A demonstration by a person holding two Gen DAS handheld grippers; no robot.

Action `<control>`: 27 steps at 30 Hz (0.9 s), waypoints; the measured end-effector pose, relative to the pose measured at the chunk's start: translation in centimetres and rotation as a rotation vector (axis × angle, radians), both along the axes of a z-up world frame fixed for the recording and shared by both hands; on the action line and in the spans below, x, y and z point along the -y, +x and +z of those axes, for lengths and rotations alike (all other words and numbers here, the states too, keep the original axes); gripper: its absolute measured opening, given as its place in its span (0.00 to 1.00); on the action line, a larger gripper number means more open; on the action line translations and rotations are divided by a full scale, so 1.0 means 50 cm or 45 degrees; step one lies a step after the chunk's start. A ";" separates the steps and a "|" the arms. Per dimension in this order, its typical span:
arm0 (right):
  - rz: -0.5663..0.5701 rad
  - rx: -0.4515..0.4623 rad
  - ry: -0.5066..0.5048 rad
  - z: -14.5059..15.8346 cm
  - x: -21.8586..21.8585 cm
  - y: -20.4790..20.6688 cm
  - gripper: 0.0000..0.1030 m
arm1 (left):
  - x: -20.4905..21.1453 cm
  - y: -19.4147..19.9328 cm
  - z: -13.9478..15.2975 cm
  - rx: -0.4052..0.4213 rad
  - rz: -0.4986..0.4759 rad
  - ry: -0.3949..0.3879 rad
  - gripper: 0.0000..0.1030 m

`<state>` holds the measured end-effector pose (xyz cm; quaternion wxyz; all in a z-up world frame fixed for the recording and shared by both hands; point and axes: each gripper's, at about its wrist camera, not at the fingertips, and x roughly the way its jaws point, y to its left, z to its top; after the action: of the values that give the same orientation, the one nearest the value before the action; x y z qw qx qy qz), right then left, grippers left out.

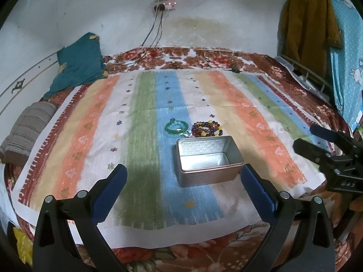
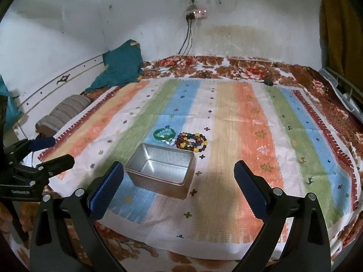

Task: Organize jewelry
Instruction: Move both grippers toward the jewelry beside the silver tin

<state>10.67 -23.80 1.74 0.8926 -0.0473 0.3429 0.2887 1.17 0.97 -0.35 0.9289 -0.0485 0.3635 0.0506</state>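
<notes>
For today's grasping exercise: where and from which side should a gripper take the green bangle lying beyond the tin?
Grip the green glass-like bangle across its rim from above. It lies flat on the striped cloth, probably leaving no side purchase. Choose the far-left arc, away from the multicoloured bead bracelets.

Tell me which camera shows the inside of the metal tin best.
The left wrist view: the metal tin faces it squarely, showing the bare floor and back wall, nothing inside. The right wrist view shows the tin at an angle, beside its left pad, though the floor still shows.
</notes>
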 end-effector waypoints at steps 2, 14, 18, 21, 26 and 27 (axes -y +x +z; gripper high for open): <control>0.002 -0.032 -0.003 -0.006 -0.004 0.009 0.96 | -0.002 0.004 -0.002 -0.011 0.011 0.005 0.95; -0.028 -0.067 -0.025 -0.007 -0.017 0.060 0.96 | -0.031 0.067 -0.002 -0.068 0.087 0.068 0.95; -0.037 -0.077 -0.030 -0.005 -0.025 0.086 0.96 | -0.031 0.092 -0.004 -0.084 0.068 0.084 0.95; -0.040 -0.094 -0.035 -0.008 -0.028 0.097 0.96 | -0.037 0.114 -0.001 -0.086 0.085 0.097 0.95; -0.046 -0.109 -0.056 -0.009 -0.031 0.115 0.96 | -0.044 0.152 -0.002 -0.105 0.065 0.076 0.95; -0.050 -0.109 -0.065 -0.010 -0.033 0.119 0.96 | -0.044 0.157 -0.002 -0.105 0.062 0.078 0.95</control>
<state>16.60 -22.17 1.23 0.8811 -0.0508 0.3889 0.2641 9.01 3.18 -0.47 0.9127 -0.0266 0.3986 0.0863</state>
